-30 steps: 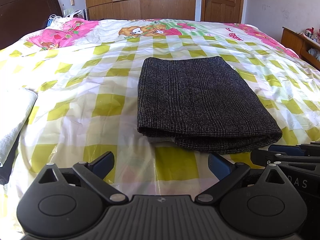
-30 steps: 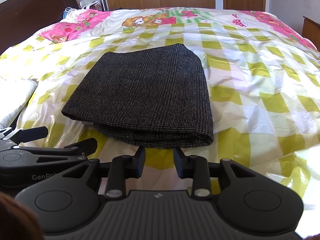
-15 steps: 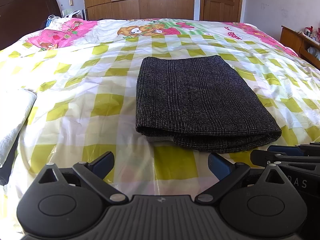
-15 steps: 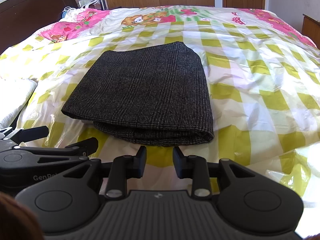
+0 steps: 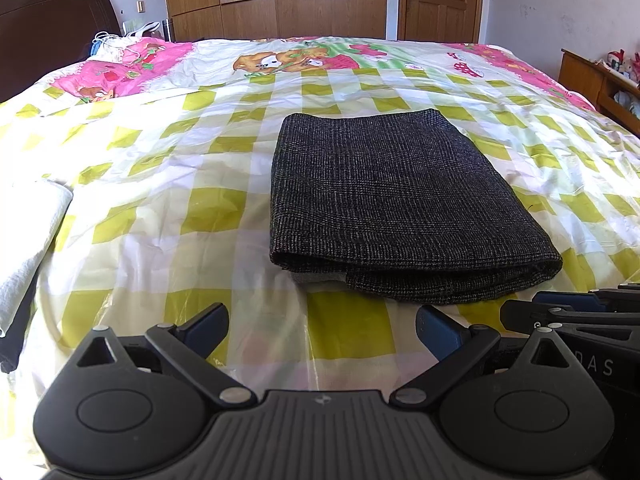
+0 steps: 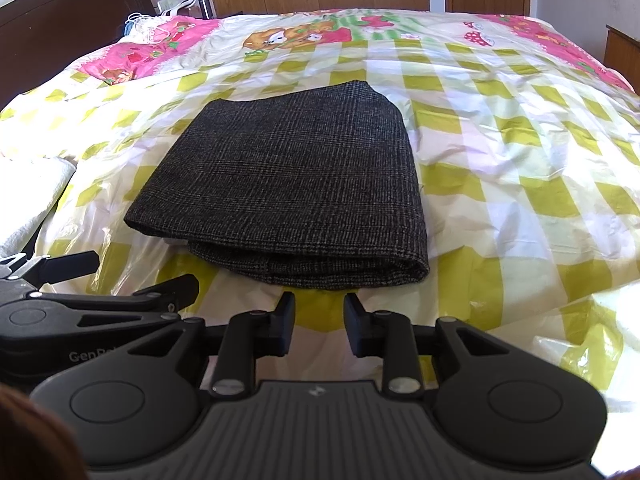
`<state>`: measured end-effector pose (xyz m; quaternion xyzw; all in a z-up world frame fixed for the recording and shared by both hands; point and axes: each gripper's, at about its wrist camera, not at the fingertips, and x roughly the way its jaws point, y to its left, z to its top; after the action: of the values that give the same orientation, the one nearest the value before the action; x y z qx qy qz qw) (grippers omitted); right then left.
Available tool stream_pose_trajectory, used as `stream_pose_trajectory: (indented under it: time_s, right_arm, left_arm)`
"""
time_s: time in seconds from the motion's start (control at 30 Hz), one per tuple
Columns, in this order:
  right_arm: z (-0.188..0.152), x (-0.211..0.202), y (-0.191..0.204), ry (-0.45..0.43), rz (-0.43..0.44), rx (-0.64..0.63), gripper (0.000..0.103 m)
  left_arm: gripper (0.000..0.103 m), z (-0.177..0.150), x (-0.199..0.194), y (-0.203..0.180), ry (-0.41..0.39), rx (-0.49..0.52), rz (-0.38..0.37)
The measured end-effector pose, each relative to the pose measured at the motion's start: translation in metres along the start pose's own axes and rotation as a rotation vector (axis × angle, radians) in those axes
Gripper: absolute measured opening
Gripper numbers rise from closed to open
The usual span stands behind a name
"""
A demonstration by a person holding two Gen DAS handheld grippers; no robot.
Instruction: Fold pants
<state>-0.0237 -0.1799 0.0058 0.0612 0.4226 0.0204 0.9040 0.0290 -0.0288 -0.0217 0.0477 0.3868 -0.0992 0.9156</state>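
The dark grey checked pants (image 5: 392,200) lie folded into a compact rectangle on the bed, also in the right wrist view (image 6: 288,188). My left gripper (image 5: 322,326) is wide open and empty, just short of the fold's near edge. My right gripper (image 6: 319,322) has its jaws a narrow gap apart and empty, right in front of the fold. Each gripper shows at the edge of the other's view: the right one (image 5: 560,312) and the left one (image 6: 92,284).
The bed has a yellow-green checked sheet under clear plastic (image 5: 180,200). A white towel (image 5: 28,220) lies at the left edge. A dark headboard (image 5: 52,32) stands far left, wooden wardrobes and a door (image 5: 436,0) behind, a wooden cabinet (image 5: 592,80) at right.
Both views have shifted slightly, with the pants a touch lower and closer to centre. The gripper jaws have not changed.
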Motion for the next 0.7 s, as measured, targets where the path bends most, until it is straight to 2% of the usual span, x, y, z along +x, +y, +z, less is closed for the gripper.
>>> stream_pose_trajectory:
  time_s: [0.7]
  right_arm:
    - [-0.0011, 0.0005, 0.0023, 0.006, 0.005, 0.002, 0.026]
  left_arm:
    - [0.103, -0.0005, -0.0013, -0.0009, -0.010, 0.012, 0.009]
